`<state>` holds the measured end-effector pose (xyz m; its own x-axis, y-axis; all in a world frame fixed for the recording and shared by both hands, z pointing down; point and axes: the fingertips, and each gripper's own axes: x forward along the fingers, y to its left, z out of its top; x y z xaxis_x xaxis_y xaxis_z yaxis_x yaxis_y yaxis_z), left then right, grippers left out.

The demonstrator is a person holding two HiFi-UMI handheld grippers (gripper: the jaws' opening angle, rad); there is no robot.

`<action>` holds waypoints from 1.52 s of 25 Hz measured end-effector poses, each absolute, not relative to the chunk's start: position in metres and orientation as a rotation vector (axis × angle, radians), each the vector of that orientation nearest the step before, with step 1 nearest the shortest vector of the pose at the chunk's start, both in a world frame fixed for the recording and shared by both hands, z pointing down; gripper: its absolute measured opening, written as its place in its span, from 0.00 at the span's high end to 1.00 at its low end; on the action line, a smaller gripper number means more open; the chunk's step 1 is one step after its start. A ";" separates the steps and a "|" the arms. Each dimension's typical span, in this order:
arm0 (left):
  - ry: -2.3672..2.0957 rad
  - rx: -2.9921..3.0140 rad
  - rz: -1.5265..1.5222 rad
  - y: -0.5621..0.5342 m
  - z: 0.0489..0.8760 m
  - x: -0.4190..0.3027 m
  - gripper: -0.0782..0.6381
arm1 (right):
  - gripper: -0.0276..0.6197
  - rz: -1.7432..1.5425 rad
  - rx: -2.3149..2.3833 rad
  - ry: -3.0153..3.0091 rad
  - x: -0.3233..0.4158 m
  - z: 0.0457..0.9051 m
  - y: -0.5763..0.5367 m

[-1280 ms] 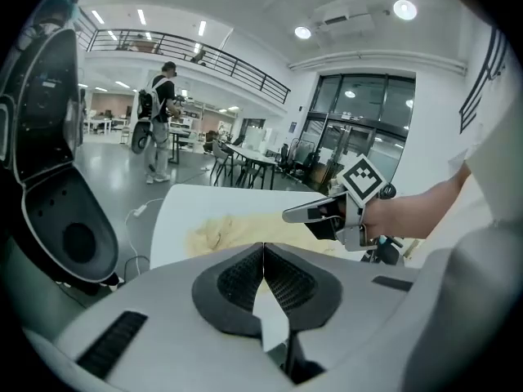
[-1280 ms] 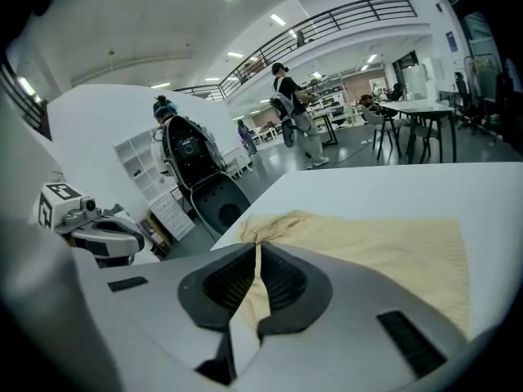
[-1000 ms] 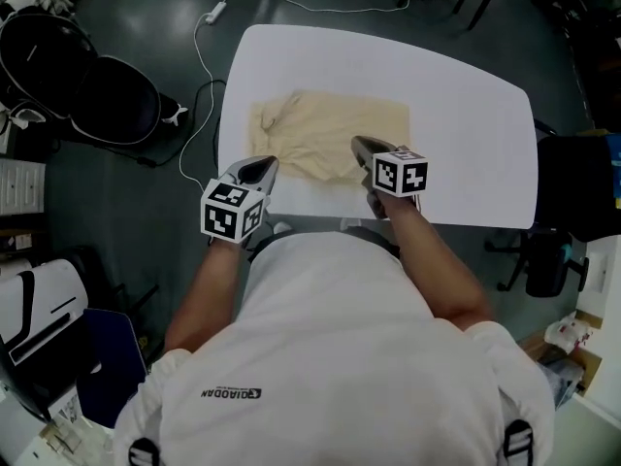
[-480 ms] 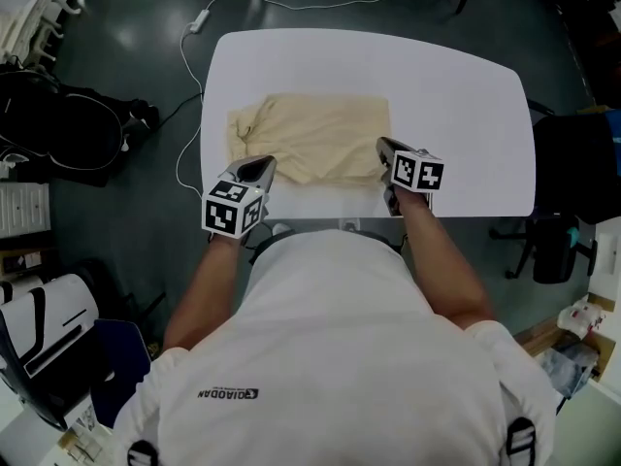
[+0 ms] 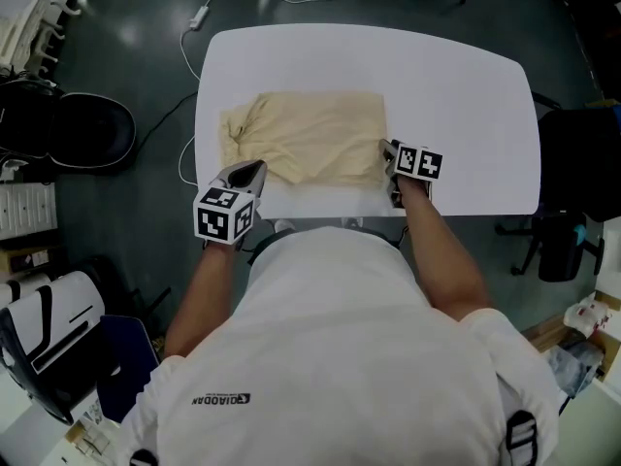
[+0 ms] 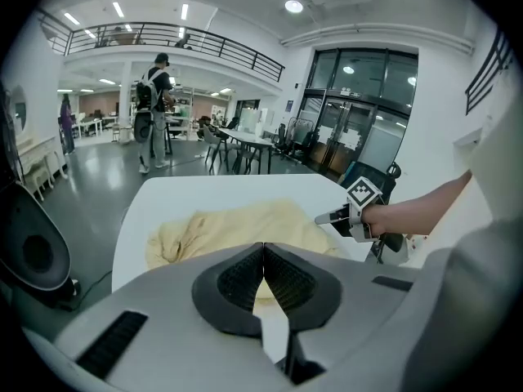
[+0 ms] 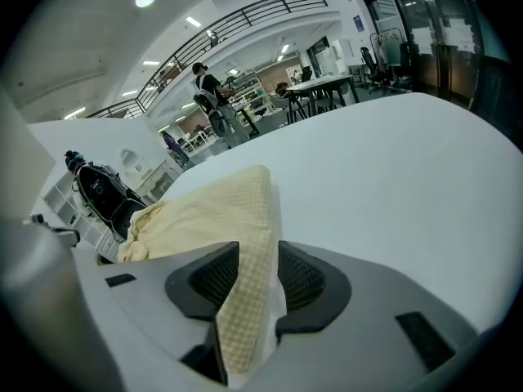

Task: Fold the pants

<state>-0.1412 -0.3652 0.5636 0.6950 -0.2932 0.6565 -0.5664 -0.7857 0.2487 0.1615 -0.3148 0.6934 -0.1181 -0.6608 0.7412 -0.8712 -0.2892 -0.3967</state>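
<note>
Pale yellow, waffle-textured cloth: the pants (image 5: 310,136) lie folded in a rough rectangle on the left half of the white table (image 5: 466,95), with the bunched, wrinkled end to the far left and a straight edge on the right. My right gripper (image 5: 390,153) sits low at the near right corner of the pants. In the right gripper view its jaws stand apart, having just been opening, and a fold of the checked cloth runs up between them. The cloth lies against the left pad while a gap shows beside the right pad, so nothing is clamped. My left gripper (image 5: 247,171) is at the near left corner of the pants, close to the table's near edge. In the left gripper view its two dark ribbed pads meet at their tips, the jaws together, and I see no cloth pinched between them; the pants spread out just beyond the tips. The right part of the table is bare white. On the dark floor to the left lies a black bag (image 5: 82,129), and a white cable (image 5: 194,27) trails past the table's far left corner
</note>
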 end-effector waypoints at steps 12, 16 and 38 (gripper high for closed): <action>-0.752 2.428 0.834 -0.366 0.559 -0.147 0.85 | 0.64 1.495 1.856 -1.684 0.159 0.715 -0.321; -0.760 2.420 0.832 -0.361 0.560 -0.152 0.85 | 0.70 1.435 1.792 -1.642 0.149 0.716 -0.319; -0.760 2.421 0.764 -0.365 0.564 -0.189 0.85 | 0.91 1.316 1.822 -1.895 0.129 0.644 -0.327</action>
<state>-0.1888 -0.3655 0.5643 0.6889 -0.3566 0.6310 -0.6288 -0.7270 0.2757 0.1287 -0.3275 0.6437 -0.2192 -0.7013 0.6783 -0.8805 -0.1572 -0.4472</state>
